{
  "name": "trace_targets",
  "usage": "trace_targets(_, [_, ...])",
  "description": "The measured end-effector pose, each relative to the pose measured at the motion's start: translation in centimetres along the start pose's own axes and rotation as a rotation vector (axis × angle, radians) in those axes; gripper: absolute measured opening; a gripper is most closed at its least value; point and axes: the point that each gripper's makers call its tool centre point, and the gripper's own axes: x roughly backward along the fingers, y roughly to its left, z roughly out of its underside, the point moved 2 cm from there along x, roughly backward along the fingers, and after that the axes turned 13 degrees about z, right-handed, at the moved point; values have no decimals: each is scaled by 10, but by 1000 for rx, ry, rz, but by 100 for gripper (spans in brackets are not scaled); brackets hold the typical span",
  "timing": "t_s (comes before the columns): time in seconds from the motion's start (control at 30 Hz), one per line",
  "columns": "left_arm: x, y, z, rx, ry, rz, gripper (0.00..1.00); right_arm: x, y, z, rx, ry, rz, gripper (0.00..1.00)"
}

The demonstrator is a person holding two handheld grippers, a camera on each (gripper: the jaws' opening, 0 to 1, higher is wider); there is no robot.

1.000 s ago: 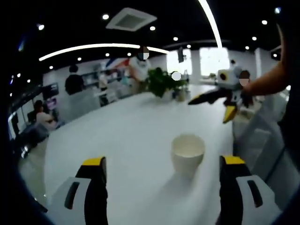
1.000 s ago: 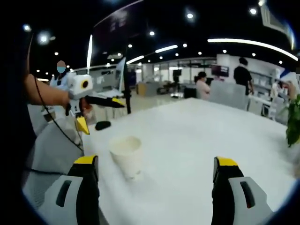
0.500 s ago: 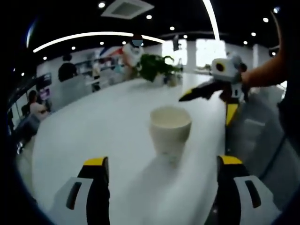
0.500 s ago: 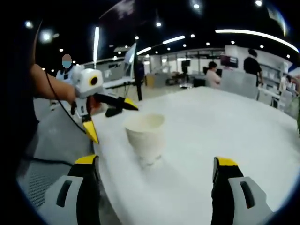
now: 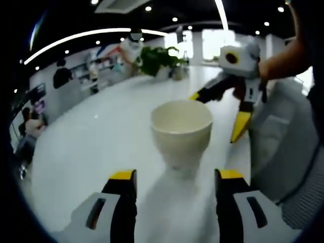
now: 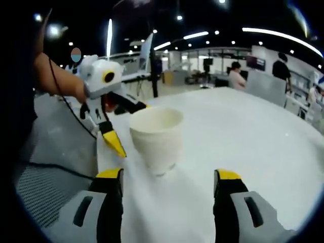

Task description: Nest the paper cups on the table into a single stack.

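A single cup (image 5: pixel 181 130) stands upright on the white desk (image 5: pixel 91 152), at the centre of the left gripper view and just left of centre in the right gripper view. The left gripper (image 5: pixel 174 190) has its jaws spread, the cup just beyond their tips. The right gripper (image 6: pixel 167 190) has its jaws spread too, pointed at the same cup from the other side. Neither touches it. No stack is visible, so nesting appears not yet begun.
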Motion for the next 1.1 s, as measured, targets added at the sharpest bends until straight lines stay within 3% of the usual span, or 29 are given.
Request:
trace_targets(0.2, [-11, 0, -7, -8, 0, 37, 54, -15, 6, -5, 50, 17, -30, 53])
trace_targets(0.47, [-19, -3, -9, -53, 7, 62, 36, -24, 15, -9, 57, 18, -85, 32])
trace_targets(0.77, [-20, 7, -15, -38, 11, 41, 35, -29, 7, -14, 27, 31, -78, 31])
trace_targets(1.1, [-32, 62, -36, -72, 42, 16, 35, -60, -40, -34, 31, 25, -66, 30])
